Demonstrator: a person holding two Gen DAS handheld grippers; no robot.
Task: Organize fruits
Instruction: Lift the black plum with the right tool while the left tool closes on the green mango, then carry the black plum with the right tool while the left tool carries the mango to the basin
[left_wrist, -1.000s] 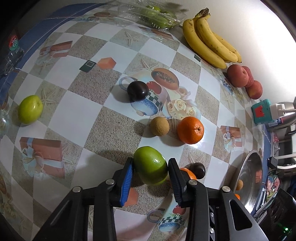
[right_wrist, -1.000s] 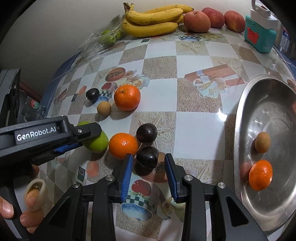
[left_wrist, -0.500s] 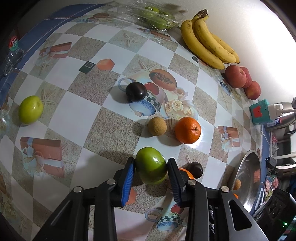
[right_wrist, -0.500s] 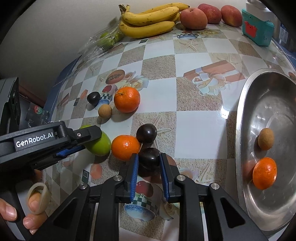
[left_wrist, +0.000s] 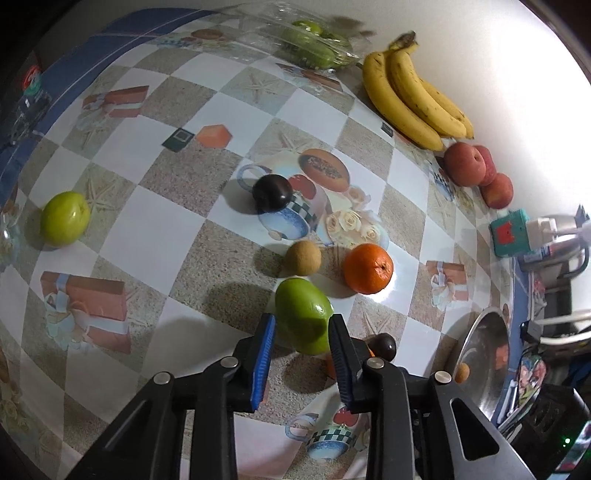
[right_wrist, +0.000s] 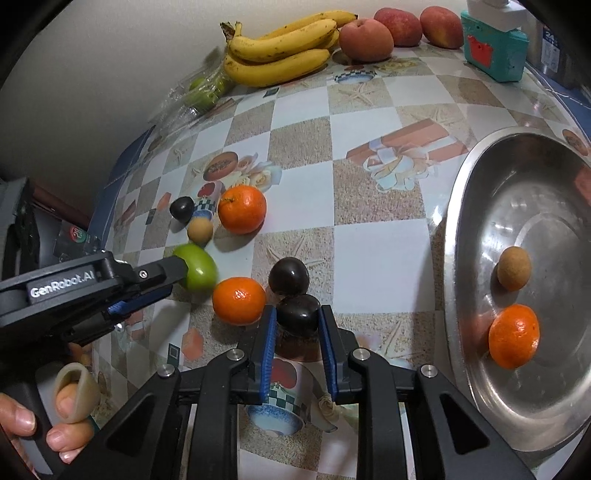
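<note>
Left gripper (left_wrist: 301, 334) clamped on green fruit (left_wrist: 303, 319), near centre of patterned table (left_wrist: 155, 229); lift off surface hard to judge. Right gripper (right_wrist: 296, 325) clamped on dark plum (right_wrist: 298, 313), second plum (right_wrist: 289, 275) touching just beyond, orange (right_wrist: 239, 300) just left. Steel bowl (right_wrist: 480, 206) at right holds orange (right_wrist: 513, 336) and small brown fruit (right_wrist: 514, 273). Bananas (right_wrist: 284, 48) and peaches (right_wrist: 365, 38) along far wall. Person's fingers (right_wrist: 70, 397) grip left handle.

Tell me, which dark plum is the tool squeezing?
The nearest dark plum, pinched in the right tool. Another plum touches it just behind, and a third sits far off beside the printed cup.
</note>
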